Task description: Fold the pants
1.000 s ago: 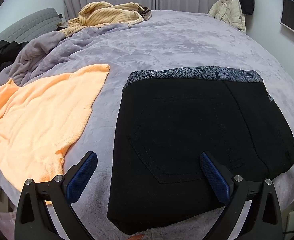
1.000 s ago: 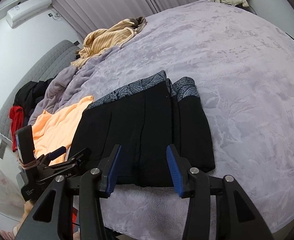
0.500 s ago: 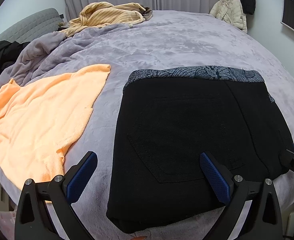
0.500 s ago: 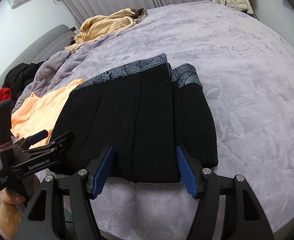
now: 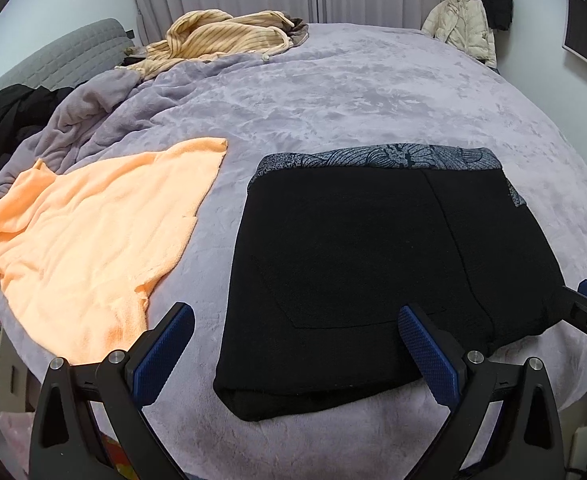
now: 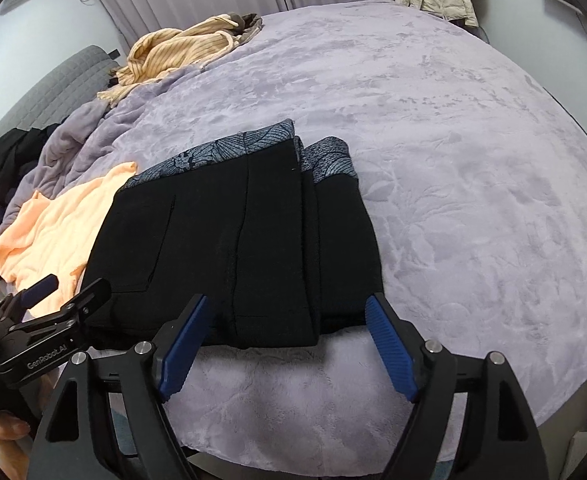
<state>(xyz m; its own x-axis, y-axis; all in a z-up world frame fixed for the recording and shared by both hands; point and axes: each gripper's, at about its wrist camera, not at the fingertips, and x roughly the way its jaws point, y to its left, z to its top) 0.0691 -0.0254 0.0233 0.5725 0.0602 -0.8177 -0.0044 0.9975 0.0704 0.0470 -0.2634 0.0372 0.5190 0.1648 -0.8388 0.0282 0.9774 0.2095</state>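
Fingers (image 5: 425, 346) clear of folded pants (image 5: 373, 264); orange towel (image 5: 93, 240) beside.

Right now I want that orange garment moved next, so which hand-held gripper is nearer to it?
Left. The left hand-held gripper hangs beside the orange garment; the right hand-held gripper sits beyond the folded black pants.

Even, soft indoor light in both views; no glare. Frames sharp, no motion blur. Strong fisheye curvature, dark vignette at corners. Black pants (image 5: 373, 264) lost fabric detail; shadows faint.
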